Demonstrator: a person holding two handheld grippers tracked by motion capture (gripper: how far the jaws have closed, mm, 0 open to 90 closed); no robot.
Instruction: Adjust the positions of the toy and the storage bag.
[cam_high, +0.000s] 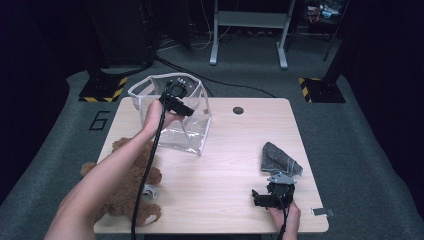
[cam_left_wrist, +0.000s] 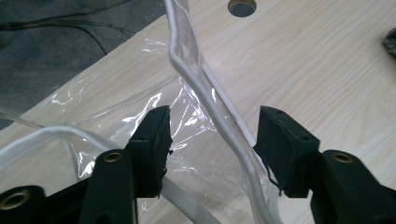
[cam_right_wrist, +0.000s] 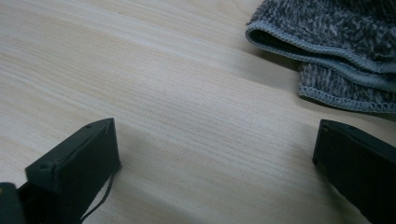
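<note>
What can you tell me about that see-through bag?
The clear plastic bag stands open at the far left of the wooden table, shiny and crinkled, with a white trim band around its mouth. The left gripper sits at its rim, jaws open, the trim running between them without being pinched.

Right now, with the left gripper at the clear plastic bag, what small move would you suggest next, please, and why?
Probably close the left gripper on the white-trimmed rim of the clear plastic bag. Its jaws stand open with that rim running between them, so a pinch should catch it. The right gripper rests open beside the grey knitted cloth.
</note>
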